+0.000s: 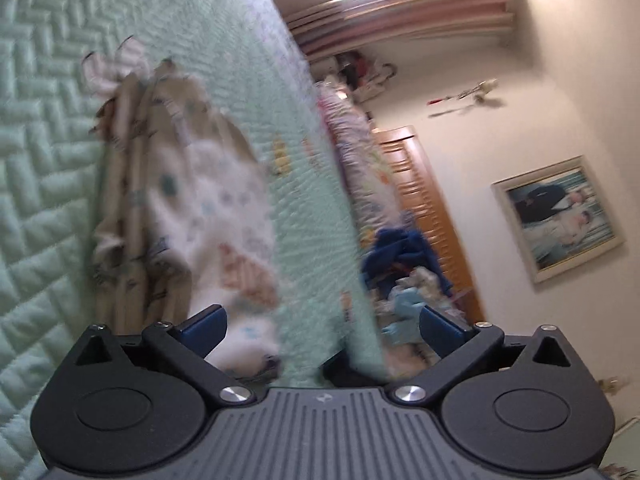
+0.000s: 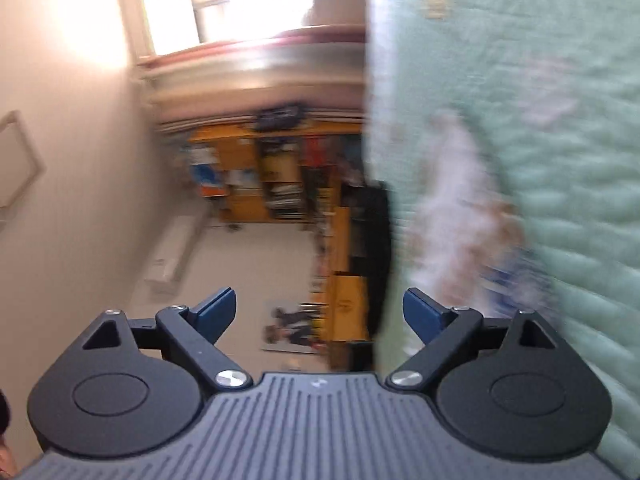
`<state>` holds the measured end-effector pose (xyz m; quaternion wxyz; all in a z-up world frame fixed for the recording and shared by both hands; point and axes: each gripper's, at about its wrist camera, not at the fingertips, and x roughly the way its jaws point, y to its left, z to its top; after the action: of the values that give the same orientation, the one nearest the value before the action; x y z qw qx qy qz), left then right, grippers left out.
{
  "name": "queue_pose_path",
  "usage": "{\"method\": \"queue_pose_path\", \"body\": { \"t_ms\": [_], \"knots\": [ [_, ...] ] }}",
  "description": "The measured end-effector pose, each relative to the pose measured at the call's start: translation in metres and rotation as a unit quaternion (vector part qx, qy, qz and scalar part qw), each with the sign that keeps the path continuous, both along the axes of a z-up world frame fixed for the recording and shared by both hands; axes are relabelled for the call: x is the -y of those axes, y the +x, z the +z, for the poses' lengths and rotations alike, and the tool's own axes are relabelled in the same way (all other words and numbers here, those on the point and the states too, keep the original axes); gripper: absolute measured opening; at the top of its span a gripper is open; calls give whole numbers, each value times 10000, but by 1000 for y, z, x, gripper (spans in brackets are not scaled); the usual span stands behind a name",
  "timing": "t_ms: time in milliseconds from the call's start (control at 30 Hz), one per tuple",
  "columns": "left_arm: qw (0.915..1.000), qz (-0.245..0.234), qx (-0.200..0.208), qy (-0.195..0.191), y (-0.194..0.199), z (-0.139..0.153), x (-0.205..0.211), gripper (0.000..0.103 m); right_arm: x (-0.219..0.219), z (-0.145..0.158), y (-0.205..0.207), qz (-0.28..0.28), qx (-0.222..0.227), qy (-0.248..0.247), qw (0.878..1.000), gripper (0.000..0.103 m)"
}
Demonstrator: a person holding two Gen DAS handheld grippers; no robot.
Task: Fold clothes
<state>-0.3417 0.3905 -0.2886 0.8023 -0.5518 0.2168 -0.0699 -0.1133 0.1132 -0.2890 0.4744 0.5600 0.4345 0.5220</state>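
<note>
grippers both rolled sideways: your left gripper [image 1: 322,330] hangs spread and empty just above the patterned clothes [image 1: 192,200] heaped on the green quilted bed [image 1: 44,128]; your right gripper [image 2: 320,316], spread and empty, points past the bed's edge toward blurred shelves [image 2: 272,176].

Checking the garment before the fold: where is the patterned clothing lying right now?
In the left wrist view the patterned clothing lies left of centre on the green quilted bedspread, just beyond the open left gripper.
</note>
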Motion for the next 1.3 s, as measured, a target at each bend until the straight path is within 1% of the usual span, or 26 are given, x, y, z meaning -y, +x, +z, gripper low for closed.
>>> {"method": "queue_pose_path", "body": {
  "t_ms": [67,100,133,167,200,233,267,300,333,400,500,567,667,700,733,800,867,933,967,1067,1133,1167,1200,1233,1300],
  "knots": [
    [9998,118,-25,-145,-7,-12,-4,97,-27,-5,11,171,-162,306,9993,91],
    [9996,172,10,-228,-12,-16,-7,95,-39,-14,12,316,-324,327,9984,91],
    [9993,234,34,-298,-16,-18,-11,95,-45,-25,11,462,-513,212,9974,91],
    [9990,282,61,-351,-21,-18,-13,95,-46,-37,6,575,-684,24,9960,91],
    [9988,312,82,-378,-29,-18,-15,96,-40,-46,1,600,-785,-58,9951,90],
    [9987,330,120,-379,-34,-14,-17,99,-28,-51,-7,547,-826,-8,9951,86],
    [9986,336,187,-366,-39,-11,-17,100,-16,-53,-14,461,-847,51,9953,87],
    [9985,339,259,-353,-42,-7,-18,102,-6,-50,-18,341,-814,108,9960,89],
    [9983,336,318,-343,-44,-4,-18,102,-2,-43,-19,259,-723,149,9969,93],
    [9982,332,402,-294,-44,4,-18,102,-4,-27,-15,221,-509,250,9981,93],
    [9974,496,449,-250,-46,12,-21,102,-40,-12,-6,421,-426,498,9970,94],
    [9964,643,480,-282,-54,14,-28,102,-65,-19,-4,575,-566,553,9952,94],
    [9950,794,560,-237,-68,22,-38,102,-83,-53,-23,852,-1190,406,9884,94],
    [9946,823,599,-215,-74,25,-43,102,-75,-61,-37,944,-1215,450,9871,94],
    [9942,837,643,-193,-78,28,-45,102,-61,-61,-47,952,-1139,490,9877,94],
    [9935,857,727,-172,-84,33,-50,102,-51,-46,-49,858,-975,586,9898,95],
    [9930,847,788,-222,-86,35,-49,102,-51,-29,-34,654,-826,833,9909,95],
    [9927,830,829,-269,-89,35,-45,102,-69,-14,-13,493,-739,1128,9896,96],
    [9926,830,844,-281,-91,35,-44,102,-84,-15,-9,504,-808,1181,9884,96],
    [9921,831,889,-316,-100,33,-40,102,-132,-30,-11,670,-1179,1113,9845,96],
    [9919,846,884,-340,-107,31,-39,102,-151,-47,-32,1000,-1383,889,9813,95],
    [9920,864,856,-353,-112,29,-41,102,-154,-53,-44,1175,-1331,716,9815,95],
    [9920,881,828,-366,-116,28,-42,102,-155,-54,-53,1258,-1176,638,9830,95],
    [9919,895,816,-383,-119,26,-43,102,-156,-51,-58,1283,-1069,662,9837,95],
    [9916,922,799,-421,-125,22,-44,102,-158,-39,-52,1274,-1031,762,9835,95]
  ]
}}
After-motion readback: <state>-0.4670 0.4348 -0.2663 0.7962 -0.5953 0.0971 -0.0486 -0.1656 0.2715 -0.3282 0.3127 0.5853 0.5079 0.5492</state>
